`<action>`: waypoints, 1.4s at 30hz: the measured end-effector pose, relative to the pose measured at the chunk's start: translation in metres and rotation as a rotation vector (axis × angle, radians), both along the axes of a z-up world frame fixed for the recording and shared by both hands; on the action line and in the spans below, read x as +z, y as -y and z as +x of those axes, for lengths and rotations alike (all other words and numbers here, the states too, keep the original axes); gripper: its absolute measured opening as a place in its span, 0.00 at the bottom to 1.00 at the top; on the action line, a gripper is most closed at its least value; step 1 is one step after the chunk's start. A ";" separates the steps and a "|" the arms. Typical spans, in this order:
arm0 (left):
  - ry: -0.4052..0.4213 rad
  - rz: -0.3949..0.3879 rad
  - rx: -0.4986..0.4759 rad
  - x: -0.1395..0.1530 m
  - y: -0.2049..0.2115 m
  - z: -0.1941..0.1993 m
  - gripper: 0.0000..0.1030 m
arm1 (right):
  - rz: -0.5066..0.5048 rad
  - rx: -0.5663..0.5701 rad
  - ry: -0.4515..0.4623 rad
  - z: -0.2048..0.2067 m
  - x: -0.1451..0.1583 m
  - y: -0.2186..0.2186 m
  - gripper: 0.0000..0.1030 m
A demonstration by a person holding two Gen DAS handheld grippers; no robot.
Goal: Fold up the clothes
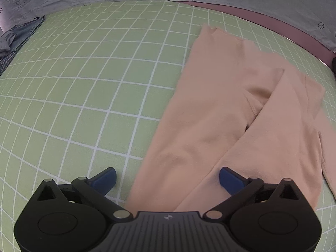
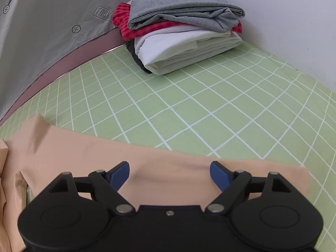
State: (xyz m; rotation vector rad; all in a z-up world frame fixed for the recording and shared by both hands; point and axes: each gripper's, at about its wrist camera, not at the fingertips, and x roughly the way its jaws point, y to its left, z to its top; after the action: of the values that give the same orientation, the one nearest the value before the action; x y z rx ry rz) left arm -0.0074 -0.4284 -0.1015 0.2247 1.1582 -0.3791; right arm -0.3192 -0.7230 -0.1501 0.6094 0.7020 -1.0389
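A peach long-sleeved garment (image 1: 214,113) lies flat on the green checked sheet (image 1: 84,84), with one sleeve folded across its body. My left gripper (image 1: 168,178) is open and empty, hovering over the garment's near edge. In the right wrist view the same peach garment (image 2: 168,168) spreads under my right gripper (image 2: 169,173), which is open and empty just above the cloth.
A stack of folded clothes (image 2: 182,25), grey on red on white, sits at the far side of the sheet. A grey printed cloth (image 2: 52,21) and a pink edge (image 1: 273,23) border the back. Bluish clothes (image 1: 19,35) lie at the far left.
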 end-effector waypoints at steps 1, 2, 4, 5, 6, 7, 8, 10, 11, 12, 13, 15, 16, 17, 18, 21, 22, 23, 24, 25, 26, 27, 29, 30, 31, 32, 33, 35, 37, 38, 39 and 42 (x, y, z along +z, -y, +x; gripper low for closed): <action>0.003 -0.001 -0.002 -0.001 0.000 -0.001 1.00 | -0.001 -0.003 -0.004 -0.002 0.000 0.000 0.85; 0.003 -0.002 -0.005 -0.001 0.000 -0.002 1.00 | -0.003 -0.009 -0.011 -0.004 0.000 0.000 0.86; 0.001 -0.001 -0.011 -0.002 0.000 -0.003 1.00 | -0.009 -0.026 -0.030 -0.010 -0.001 0.000 0.88; -0.001 -0.001 -0.014 -0.003 0.000 -0.004 1.00 | -0.011 -0.036 -0.038 -0.013 -0.001 0.000 0.88; -0.002 -0.001 -0.014 -0.003 0.000 -0.004 1.00 | -0.011 -0.045 -0.044 -0.017 -0.002 0.000 0.88; -0.002 -0.002 -0.013 -0.003 0.000 -0.003 1.00 | -0.010 -0.050 -0.049 -0.020 -0.002 0.001 0.88; -0.003 -0.002 -0.013 -0.003 0.000 -0.003 1.00 | -0.009 -0.056 -0.053 -0.023 -0.003 0.001 0.88; -0.004 -0.002 -0.012 -0.003 -0.001 -0.002 1.00 | -0.007 -0.066 -0.063 -0.027 -0.004 0.001 0.89; -0.004 -0.003 -0.011 -0.002 -0.001 -0.002 1.00 | -0.006 -0.071 -0.068 -0.029 -0.005 0.001 0.90; -0.005 -0.003 -0.011 -0.002 -0.001 -0.002 1.00 | -0.005 -0.076 -0.073 -0.030 -0.006 0.001 0.92; -0.005 -0.003 -0.010 -0.002 -0.001 -0.001 1.00 | -0.003 -0.081 -0.079 -0.032 -0.006 0.001 0.95; -0.008 -0.003 -0.010 -0.002 -0.001 0.000 1.00 | -0.005 -0.089 -0.093 -0.035 -0.008 0.000 0.97; -0.010 -0.003 -0.010 -0.002 0.000 0.001 1.00 | -0.010 -0.092 -0.106 -0.035 -0.008 0.000 0.98; -0.011 -0.003 -0.009 -0.002 0.001 0.002 1.00 | -0.014 -0.092 -0.113 -0.035 -0.009 -0.001 0.99; -0.012 -0.001 -0.008 -0.004 0.014 0.018 1.00 | -0.016 -0.091 -0.113 -0.036 -0.009 -0.002 0.99; -0.006 -0.004 -0.009 -0.005 0.019 0.023 1.00 | -0.021 -0.092 -0.110 -0.037 -0.010 -0.002 1.00; -0.004 -0.005 -0.009 -0.007 0.017 0.017 1.00 | -0.024 -0.092 -0.109 -0.037 -0.010 -0.002 1.00; -0.002 -0.006 -0.010 -0.007 0.016 0.015 1.00 | -0.026 -0.092 -0.108 -0.037 -0.011 -0.003 1.00; -0.001 -0.006 -0.010 -0.008 0.014 0.014 1.00 | -0.028 -0.090 -0.108 -0.037 -0.011 -0.003 1.00; 0.000 -0.007 -0.010 -0.008 0.013 0.012 1.00 | -0.030 -0.086 -0.109 -0.038 -0.011 -0.003 1.00; 0.001 -0.007 -0.010 -0.008 0.012 0.011 1.00 | -0.032 -0.082 -0.109 -0.038 -0.011 -0.004 1.00; 0.002 -0.008 -0.010 -0.008 0.010 0.009 1.00 | -0.030 -0.075 -0.109 -0.038 -0.011 -0.004 1.00; 0.003 -0.009 -0.010 -0.008 0.007 0.006 1.00 | -0.021 -0.056 -0.107 -0.040 -0.010 -0.002 1.00; 0.004 -0.009 -0.010 -0.008 0.006 0.004 1.00 | -0.019 -0.045 -0.106 -0.040 -0.009 -0.002 0.99; 0.006 -0.010 -0.010 -0.008 0.005 0.003 1.00 | -0.023 -0.024 -0.102 -0.040 -0.008 -0.004 0.90; 0.007 -0.011 -0.010 -0.007 0.003 -0.001 1.00 | -0.031 0.007 -0.097 -0.040 -0.005 -0.006 0.84; 0.007 -0.011 -0.009 -0.007 0.002 -0.002 1.00 | -0.040 0.038 -0.091 -0.039 -0.003 -0.009 0.69; 0.008 -0.013 -0.008 -0.007 0.003 -0.001 1.00 | -0.048 0.067 -0.080 -0.039 0.001 -0.013 0.41; 0.011 -0.015 -0.007 -0.006 0.004 -0.006 1.00 | -0.041 0.085 -0.065 -0.039 0.002 -0.014 0.11; 0.013 -0.018 -0.006 -0.006 0.003 -0.008 1.00 | -0.038 0.091 -0.061 -0.038 0.003 -0.015 0.10; 0.016 -0.020 -0.006 -0.006 0.002 -0.009 1.00 | -0.036 0.095 -0.059 -0.037 0.004 -0.016 0.09; 0.008 -0.027 -0.014 -0.006 -0.002 -0.009 1.00 | -0.042 0.114 -0.046 -0.035 0.008 -0.022 0.09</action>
State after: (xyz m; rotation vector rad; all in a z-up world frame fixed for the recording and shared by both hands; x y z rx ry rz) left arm -0.0168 -0.4268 -0.1070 0.2107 1.1436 -0.4055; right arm -0.3540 -0.7007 -0.1423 0.5048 0.7448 -0.9621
